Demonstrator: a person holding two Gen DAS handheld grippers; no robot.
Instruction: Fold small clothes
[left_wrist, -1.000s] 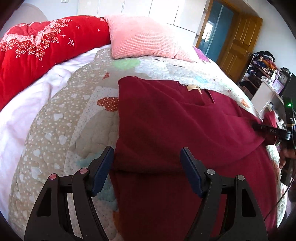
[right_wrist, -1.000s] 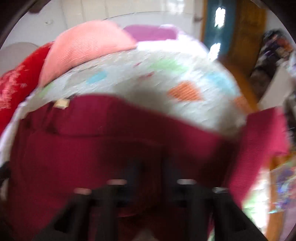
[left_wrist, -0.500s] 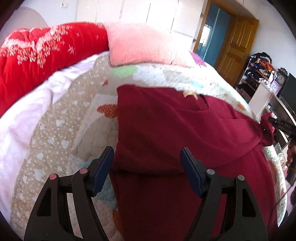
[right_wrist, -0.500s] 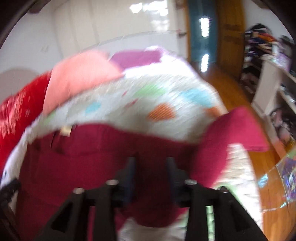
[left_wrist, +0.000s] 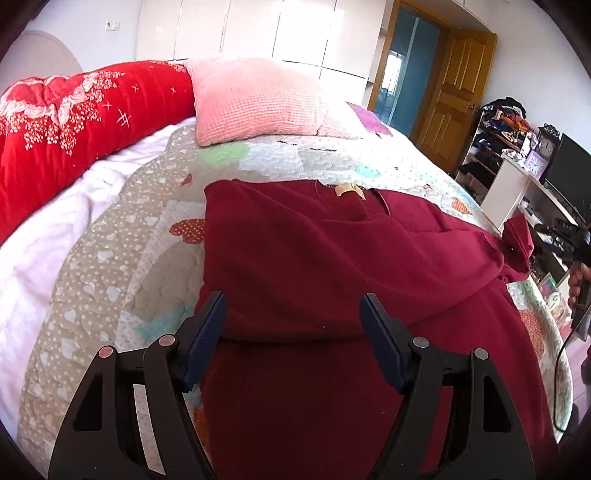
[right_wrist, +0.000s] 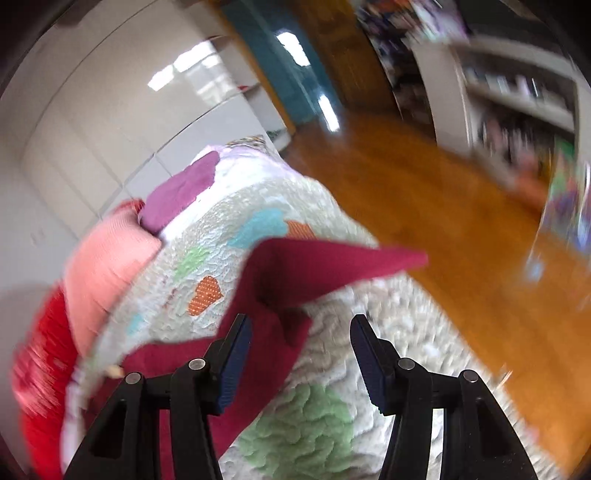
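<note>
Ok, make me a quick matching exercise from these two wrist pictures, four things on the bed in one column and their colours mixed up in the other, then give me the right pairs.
Things:
1. pillow
2. sweater
3. thick blanket
4. neck label

Colours:
A. dark maroon
B. tan
C. pale pink
D. bright red with white flowers

Pairs: 1-C, 2-A, 3-D, 4-B
</note>
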